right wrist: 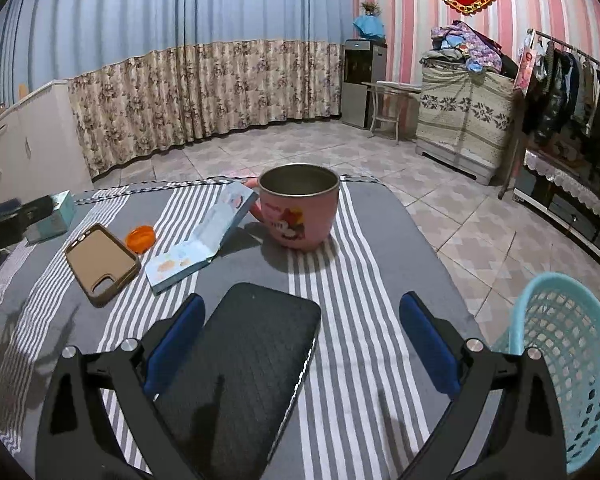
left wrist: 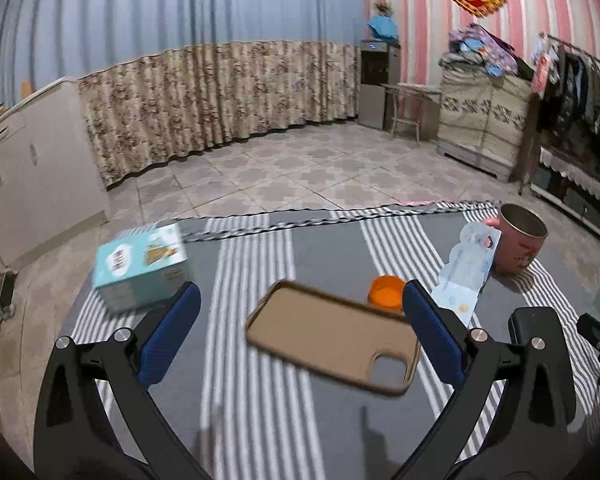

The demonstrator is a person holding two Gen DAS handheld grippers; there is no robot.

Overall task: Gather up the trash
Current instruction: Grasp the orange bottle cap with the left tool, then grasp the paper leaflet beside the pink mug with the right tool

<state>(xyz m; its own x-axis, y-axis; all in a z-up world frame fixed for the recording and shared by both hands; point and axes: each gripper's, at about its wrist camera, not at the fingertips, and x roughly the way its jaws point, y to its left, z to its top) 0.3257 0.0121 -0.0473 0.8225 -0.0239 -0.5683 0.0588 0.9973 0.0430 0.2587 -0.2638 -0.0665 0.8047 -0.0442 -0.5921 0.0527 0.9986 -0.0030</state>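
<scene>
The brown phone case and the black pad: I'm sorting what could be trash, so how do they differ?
The brown phone case is an empty shell with a raised rim and a camera cutout; the black pad is a flat textured slab with no opening. The case is smaller and lies clear of the right gripper; the pad sits between that gripper's open fingers. Both are rounded rectangles lying flat on the striped cloth.

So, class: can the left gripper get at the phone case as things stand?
Probably yes. The left gripper is open, with the phone case lying flat between its fingers; nothing covers it, and the orange cap sits just beyond.
</scene>
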